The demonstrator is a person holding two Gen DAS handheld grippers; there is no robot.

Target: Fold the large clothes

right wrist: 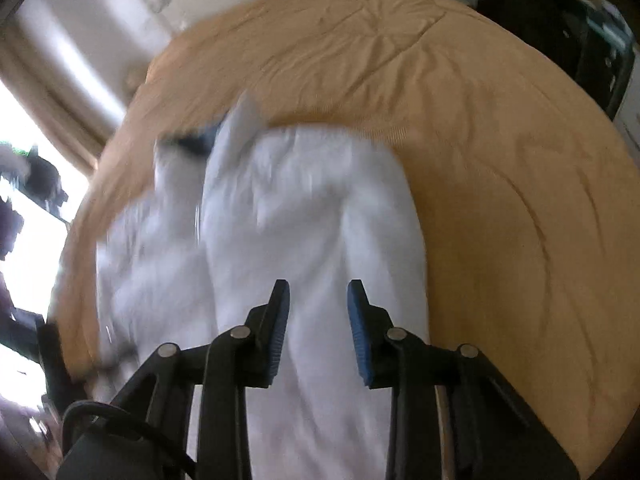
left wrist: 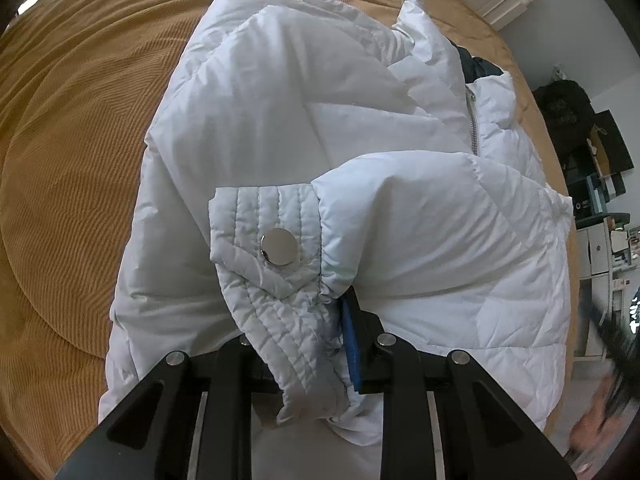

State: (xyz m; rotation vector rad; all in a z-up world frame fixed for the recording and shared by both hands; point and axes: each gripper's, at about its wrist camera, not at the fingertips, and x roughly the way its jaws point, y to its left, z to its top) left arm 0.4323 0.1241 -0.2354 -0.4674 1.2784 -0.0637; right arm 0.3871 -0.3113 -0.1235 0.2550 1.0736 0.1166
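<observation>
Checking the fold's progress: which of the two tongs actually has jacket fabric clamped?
The left tongs: the white jacket's snap-button cuff is pinched between them. The right tongs are open, holding nothing.

White quilted jacket, mustard bedspread

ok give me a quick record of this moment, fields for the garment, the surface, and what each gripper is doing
garment: white puffer jacket, zipper visible
surface: mustard bedspread
left gripper: shut on sleeve cuff with its silver snap button
right gripper: open, fingers empty, above the jacket; view blurred
</observation>
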